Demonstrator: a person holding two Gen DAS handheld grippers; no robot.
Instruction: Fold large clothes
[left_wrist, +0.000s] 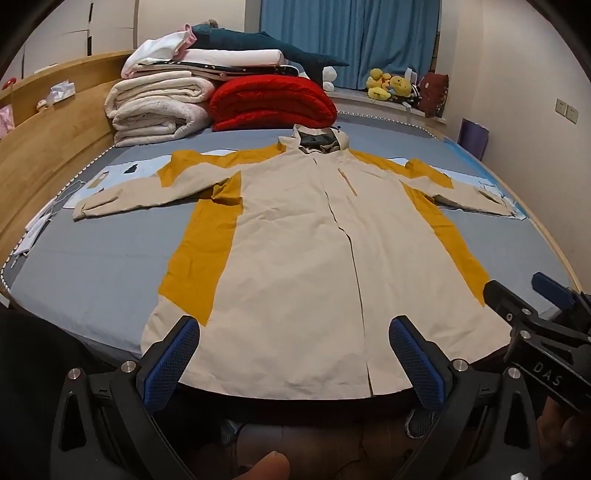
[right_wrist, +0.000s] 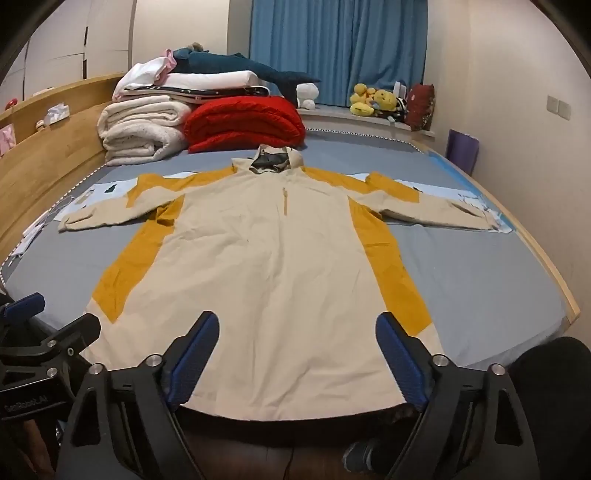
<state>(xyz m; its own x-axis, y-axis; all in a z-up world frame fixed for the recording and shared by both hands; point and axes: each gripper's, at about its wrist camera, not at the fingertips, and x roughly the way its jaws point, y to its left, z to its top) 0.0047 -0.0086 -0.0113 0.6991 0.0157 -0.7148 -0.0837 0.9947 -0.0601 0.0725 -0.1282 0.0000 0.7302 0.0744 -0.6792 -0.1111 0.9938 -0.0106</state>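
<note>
Lying flat on a grey-blue bed sheet (left_wrist: 92, 266), just ahead of both tongs: one large cream jacket (left_wrist: 295, 258) with mustard side panels, sleeves spread, hood farthest away. Left gripper (left_wrist: 295, 363): jaws wide, nothing between, blue ribbed pads above the hem. Right gripper (right_wrist: 297, 363): likewise wide, empty. Beyond the hood: rolled white blankets (left_wrist: 155, 110), quilted red duvet (left_wrist: 273, 105). Far wall: blue curtain (left_wrist: 351, 40). Left of tongs: wooden headboard (left_wrist: 48, 147).

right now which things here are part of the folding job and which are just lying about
For the job:
hooded jacket
left gripper, open
right gripper, open

Lying about:
red quilt
white blankets
plush toys
blue curtain
</note>
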